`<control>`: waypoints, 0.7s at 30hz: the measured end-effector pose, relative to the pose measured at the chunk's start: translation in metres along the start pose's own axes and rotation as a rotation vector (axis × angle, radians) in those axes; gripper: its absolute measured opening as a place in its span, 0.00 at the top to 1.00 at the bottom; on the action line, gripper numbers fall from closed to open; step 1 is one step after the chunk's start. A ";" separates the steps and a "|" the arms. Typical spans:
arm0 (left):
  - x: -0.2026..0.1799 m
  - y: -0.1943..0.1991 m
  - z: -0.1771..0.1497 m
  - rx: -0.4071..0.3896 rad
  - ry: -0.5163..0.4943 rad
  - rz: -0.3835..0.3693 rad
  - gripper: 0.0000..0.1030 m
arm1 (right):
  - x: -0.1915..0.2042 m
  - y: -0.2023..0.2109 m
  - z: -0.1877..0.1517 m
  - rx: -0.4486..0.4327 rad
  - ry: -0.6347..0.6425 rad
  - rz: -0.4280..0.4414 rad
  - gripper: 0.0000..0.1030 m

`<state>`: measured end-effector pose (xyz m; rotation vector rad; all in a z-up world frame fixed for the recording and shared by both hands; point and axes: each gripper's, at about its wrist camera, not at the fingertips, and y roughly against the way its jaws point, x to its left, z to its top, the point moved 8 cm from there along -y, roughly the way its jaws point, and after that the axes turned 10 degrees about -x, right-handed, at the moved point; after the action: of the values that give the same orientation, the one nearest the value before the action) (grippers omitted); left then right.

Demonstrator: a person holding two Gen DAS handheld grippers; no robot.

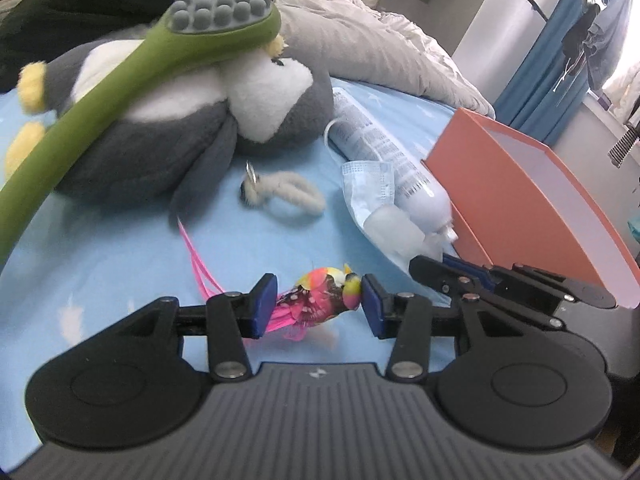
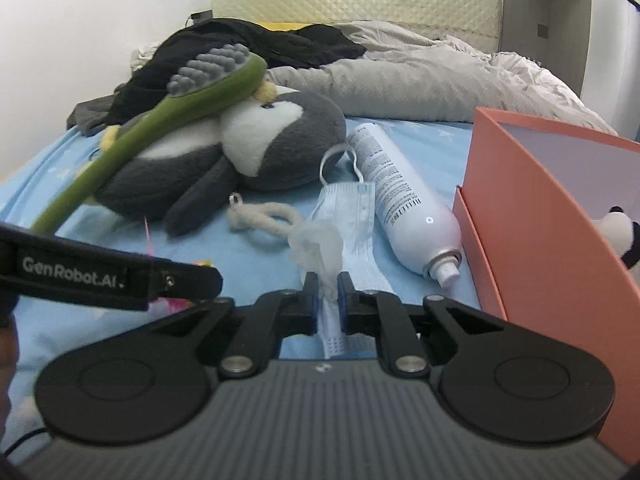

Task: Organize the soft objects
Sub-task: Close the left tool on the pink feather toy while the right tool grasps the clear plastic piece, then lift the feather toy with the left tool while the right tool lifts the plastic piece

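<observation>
My left gripper is closed around a small pink feathered bird toy on the blue bedsheet, its pads touching both sides. My right gripper is shut on a crumpled clear plastic glove lying over a blue face mask. A grey and white penguin plush lies behind, with a green massage brush across it. A fluffy white loop keychain sits in front of the penguin. The orange box at right holds a panda plush.
A white spray can lies beside the mask, next to the box. Grey duvet and black clothes are piled at the head of the bed. The right gripper shows in the left wrist view, near the box.
</observation>
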<state>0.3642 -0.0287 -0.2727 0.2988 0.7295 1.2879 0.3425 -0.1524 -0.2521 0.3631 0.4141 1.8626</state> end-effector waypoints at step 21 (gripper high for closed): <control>0.007 0.078 -0.073 0.049 0.082 0.080 0.49 | 0.016 0.081 -0.055 0.195 -0.115 0.123 0.59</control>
<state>0.2589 -0.0144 -0.2834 0.3190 0.8261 1.3662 0.2453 -0.1678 -0.2636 0.6370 0.5060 1.9141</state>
